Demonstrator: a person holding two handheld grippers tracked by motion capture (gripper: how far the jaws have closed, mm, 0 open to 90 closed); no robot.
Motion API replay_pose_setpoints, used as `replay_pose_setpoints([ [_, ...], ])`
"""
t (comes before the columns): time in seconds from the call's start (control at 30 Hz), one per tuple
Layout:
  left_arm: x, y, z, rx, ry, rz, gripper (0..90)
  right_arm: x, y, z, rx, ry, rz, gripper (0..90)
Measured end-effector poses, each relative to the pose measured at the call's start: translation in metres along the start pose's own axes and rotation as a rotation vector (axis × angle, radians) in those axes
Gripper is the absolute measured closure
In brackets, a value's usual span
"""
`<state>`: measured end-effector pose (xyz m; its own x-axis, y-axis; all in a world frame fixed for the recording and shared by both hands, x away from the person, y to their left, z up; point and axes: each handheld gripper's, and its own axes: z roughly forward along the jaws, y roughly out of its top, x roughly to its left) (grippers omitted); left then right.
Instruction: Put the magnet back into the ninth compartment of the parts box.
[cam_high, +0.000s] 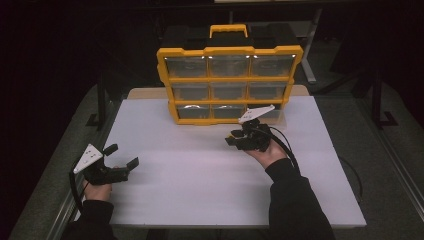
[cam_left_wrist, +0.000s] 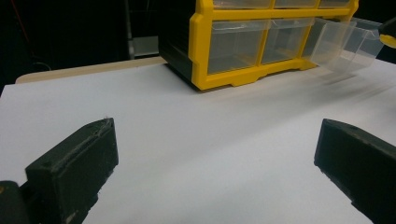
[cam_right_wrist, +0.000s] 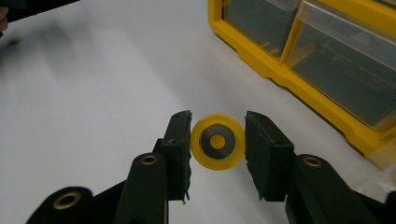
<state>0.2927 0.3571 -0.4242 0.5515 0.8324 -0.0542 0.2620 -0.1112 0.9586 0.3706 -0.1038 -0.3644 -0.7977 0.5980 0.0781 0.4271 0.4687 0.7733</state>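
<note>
A yellow wheel (cam_right_wrist: 217, 141) with a dark, perhaps black, ring sits beside the yellow-framed organiser (cam_right_wrist: 299, 70).

Table (cam_high: 200, 185): white, flat top.
Standing on it: yellow drawer organizer (cam_high: 229, 85), upright at the far edge.
Drawers: clear, one at bottom right pulled out.

A white table (cam_high: 200, 200) stands on grey floor (cam_high: 380, 170), the room beyond dark.

White table (cam_high: 200, 175), wooden board (cam_high: 145, 93) behind.
</note>
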Motion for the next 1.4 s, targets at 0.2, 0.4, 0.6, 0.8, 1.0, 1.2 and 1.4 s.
replay_pose_setpoints([
  [0.2,0.0,0.0,0.0,0.001,0.0,0.0,0.0,-0.006,0.0,-0.004,-0.006,-0.012,0.013,60.7],
  [0.4,0.0,0.0,0.0,0.001,0.0,-0.001,0.0,-0.01,0.0,-0.009,-0.017,-0.025,0.02,60.7],
  [0.6,0.0,0.0,0.0,0.002,0.001,-0.001,0.0,-0.014,0.0,-0.015,-0.027,-0.037,0.028,60.7],
  [0.8,0.0,0.0,0.0,0.003,-0.001,-0.001,0.0,-0.018,-0.001,-0.02,-0.029,-0.053,0.031,60.7],
  [1.0,0.0,0.0,0.0,0.002,-0.002,0.0,0.0,-0.023,-0.002,-0.025,-0.043,-0.067,0.042,60.7],
  [1.2,0.0,0.0,0.0,0.003,-0.001,0.001,0.0,-0.028,-0.003,-0.035,-0.077,-0.085,0.054,60.6],
  [1.4,0.0,0.0,0.0,0.003,-0.001,-0.001,0.0,-0.035,-0.004,-0.045,-0.092,-0.115,0.067,60.7],
])
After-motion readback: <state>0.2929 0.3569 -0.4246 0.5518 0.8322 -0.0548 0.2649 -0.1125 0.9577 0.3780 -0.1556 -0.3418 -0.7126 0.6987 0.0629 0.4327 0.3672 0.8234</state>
